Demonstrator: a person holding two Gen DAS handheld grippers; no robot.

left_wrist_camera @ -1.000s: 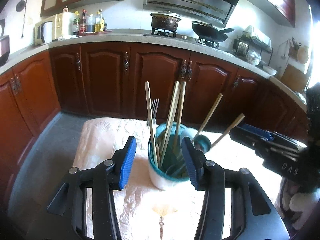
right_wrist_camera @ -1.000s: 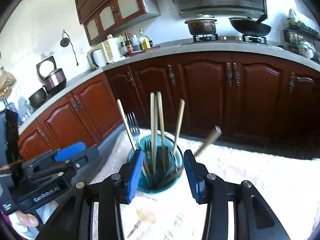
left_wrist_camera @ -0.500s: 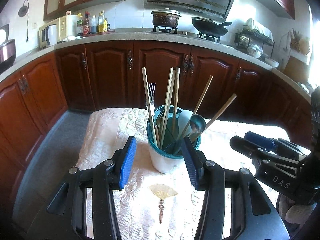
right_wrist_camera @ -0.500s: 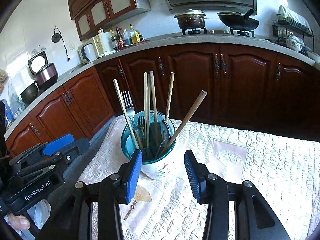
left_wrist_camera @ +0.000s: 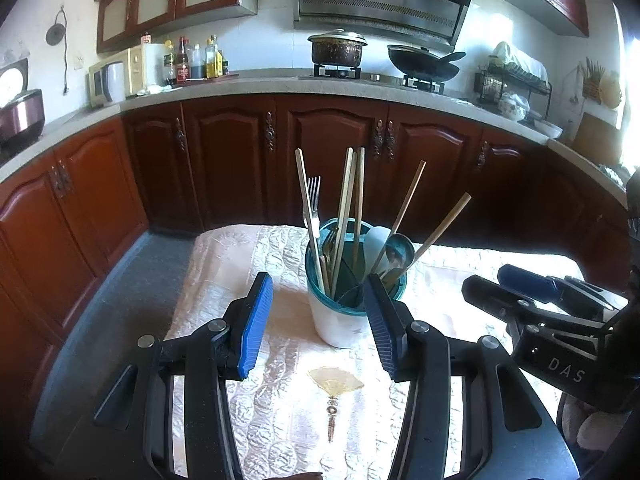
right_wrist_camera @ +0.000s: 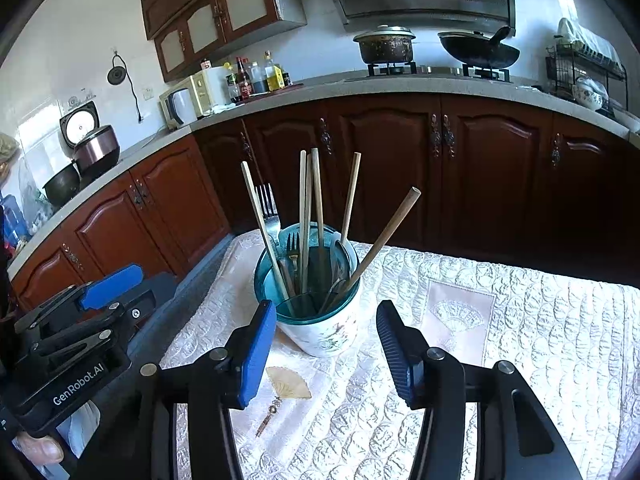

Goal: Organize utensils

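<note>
A white utensil holder with a teal rim (left_wrist_camera: 338, 322) (right_wrist_camera: 324, 334) stands upright on the cloth-covered table. It holds several wooden chopsticks (left_wrist_camera: 345, 204) (right_wrist_camera: 316, 200), a fork (left_wrist_camera: 313, 196) (right_wrist_camera: 267, 208) and spoons (left_wrist_camera: 398, 254). My left gripper (left_wrist_camera: 318, 320) is open and empty, just in front of the holder. My right gripper (right_wrist_camera: 326, 350) is open and empty, also just in front of the holder. Each gripper shows at the edge of the other's view: the right one (left_wrist_camera: 532, 300), the left one (right_wrist_camera: 92, 300).
A cream quilted cloth (left_wrist_camera: 224, 260) (right_wrist_camera: 540, 340) covers the table, with fan embroidery (left_wrist_camera: 336, 380) (right_wrist_camera: 288, 386) in front of the holder. Dark red kitchen cabinets (left_wrist_camera: 320, 160) run behind the table. The counter holds a pot (left_wrist_camera: 337, 48), a wok (left_wrist_camera: 424, 64) and a microwave (left_wrist_camera: 116, 76).
Both grippers have drawn back from the holder, which now sits farther out in front of them. They were open throughout.
</note>
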